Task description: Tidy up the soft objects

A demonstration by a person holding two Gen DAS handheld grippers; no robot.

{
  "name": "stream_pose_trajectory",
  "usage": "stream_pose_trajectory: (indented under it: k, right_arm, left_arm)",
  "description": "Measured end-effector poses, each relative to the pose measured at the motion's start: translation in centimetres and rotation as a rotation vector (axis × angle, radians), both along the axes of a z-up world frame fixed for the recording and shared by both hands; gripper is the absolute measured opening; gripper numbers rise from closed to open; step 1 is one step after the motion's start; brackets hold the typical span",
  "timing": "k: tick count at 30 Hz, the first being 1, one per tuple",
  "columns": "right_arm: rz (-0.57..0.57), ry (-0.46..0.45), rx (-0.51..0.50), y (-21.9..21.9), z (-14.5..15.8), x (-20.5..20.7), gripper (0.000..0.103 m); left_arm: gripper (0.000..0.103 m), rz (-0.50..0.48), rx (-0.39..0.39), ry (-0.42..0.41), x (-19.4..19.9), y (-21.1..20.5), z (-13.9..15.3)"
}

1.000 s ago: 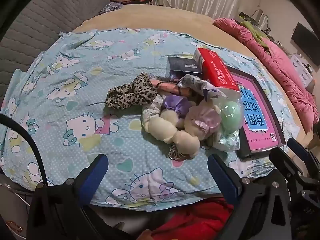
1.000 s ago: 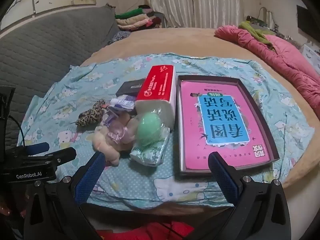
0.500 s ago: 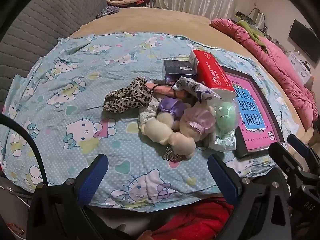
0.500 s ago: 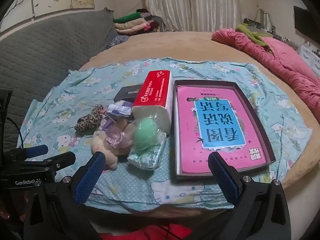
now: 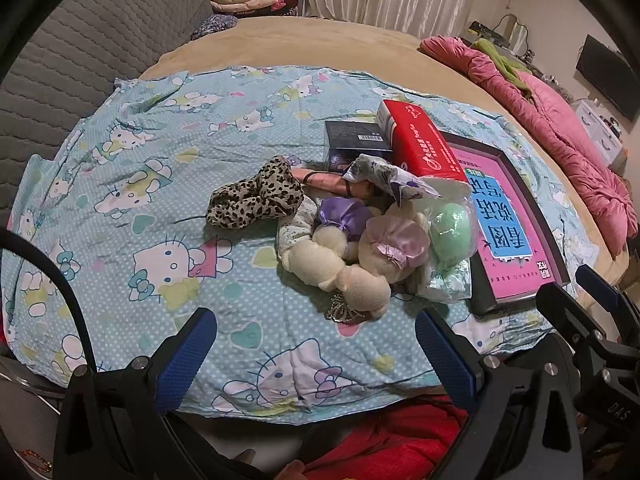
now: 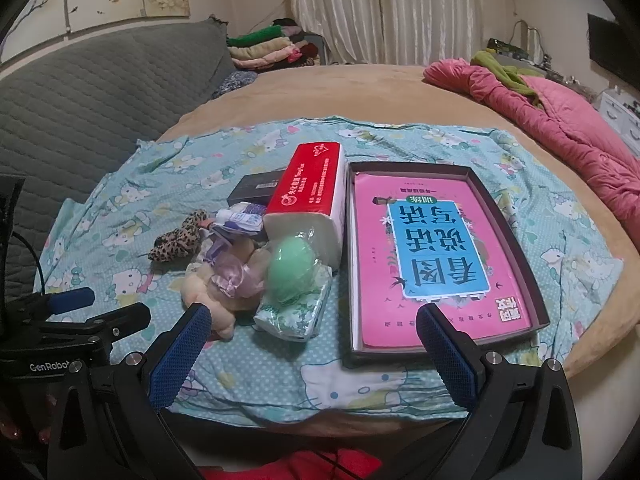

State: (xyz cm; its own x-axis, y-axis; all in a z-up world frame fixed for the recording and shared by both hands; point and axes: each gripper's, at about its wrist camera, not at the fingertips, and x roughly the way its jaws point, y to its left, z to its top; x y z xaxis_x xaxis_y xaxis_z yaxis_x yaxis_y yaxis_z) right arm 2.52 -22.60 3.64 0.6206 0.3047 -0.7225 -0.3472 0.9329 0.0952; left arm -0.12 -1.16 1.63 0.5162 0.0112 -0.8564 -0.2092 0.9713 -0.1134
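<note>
A heap of soft things lies on the blue cartoon-cat sheet (image 5: 168,184): a leopard-print cloth (image 5: 256,196), a cream plush toy (image 5: 340,264) with purple and pink satin bows, a green foam ball (image 5: 450,232) in clear plastic, and a tissue pack (image 6: 294,308). The plush (image 6: 208,292) and ball (image 6: 290,268) also show in the right wrist view. My left gripper (image 5: 316,354) is open and empty, just short of the heap. My right gripper (image 6: 314,352) is open and empty, in front of the tissue pack and tray.
A red tissue box (image 6: 316,184) and a dark box (image 5: 356,140) lie behind the heap. A dark tray (image 6: 516,240) holding a pink book (image 6: 436,256) sits to the right. A pink quilt (image 6: 560,120) lies far right, a grey padded headboard (image 6: 92,100) left.
Both grippers have drawn back and risen slightly, so the heap and tray look a little farther away. Nothing on the sheet has moved.
</note>
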Motion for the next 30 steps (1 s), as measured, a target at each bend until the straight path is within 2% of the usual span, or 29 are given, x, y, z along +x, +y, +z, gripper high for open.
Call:
stream_pose_trajectory:
  k: [30]
  right_arm:
    - [-0.001, 0.002, 0.008, 0.09, -0.18, 0.12, 0.103]
  left_arm:
    - [0.100, 0.006, -0.009, 0.004, -0.18, 0.26, -0.45]
